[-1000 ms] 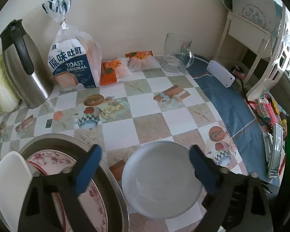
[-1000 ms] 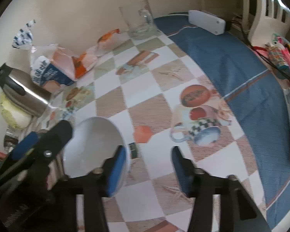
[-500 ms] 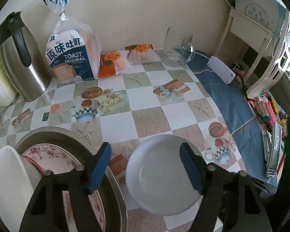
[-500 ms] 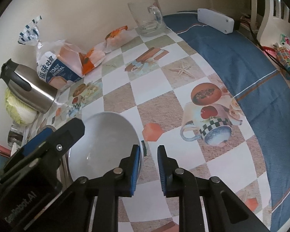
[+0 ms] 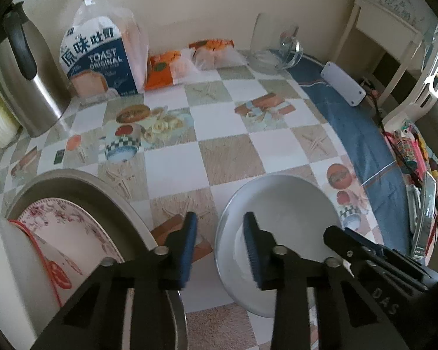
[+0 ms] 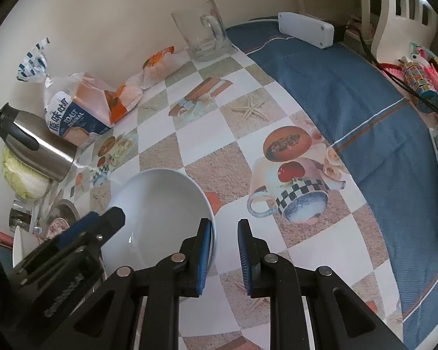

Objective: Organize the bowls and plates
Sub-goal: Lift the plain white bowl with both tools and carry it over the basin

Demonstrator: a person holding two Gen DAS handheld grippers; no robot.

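Observation:
A white bowl (image 5: 283, 221) sits on the checked tablecloth, to the right of a metal basin (image 5: 102, 186). The basin holds a floral plate (image 5: 64, 218) and a white dish (image 5: 0, 262). My left gripper (image 5: 220, 242) points down over the bowl's left rim. Its jaws are closing with the rim between them, and a gap shows on both sides. My right gripper (image 6: 223, 233) straddles the bowl's (image 6: 160, 210) right rim with narrow jaws, its inner pad against the wall. The left gripper (image 6: 99, 221) also shows across the bowl in the right wrist view.
A steel kettle (image 5: 23, 73), a toast bag (image 5: 99, 58) and orange snack packs (image 5: 166, 70) line the wall. A glass mug (image 6: 201, 38) and a white box (image 6: 306, 29) stand at the back right. Small items crowd the right edge on the blue cloth (image 6: 350, 102).
The left jaws came in from wide to narrow around the bowl's left rim, and the gripper sank. The right jaws narrowed onto the right rim early on, then stayed put.

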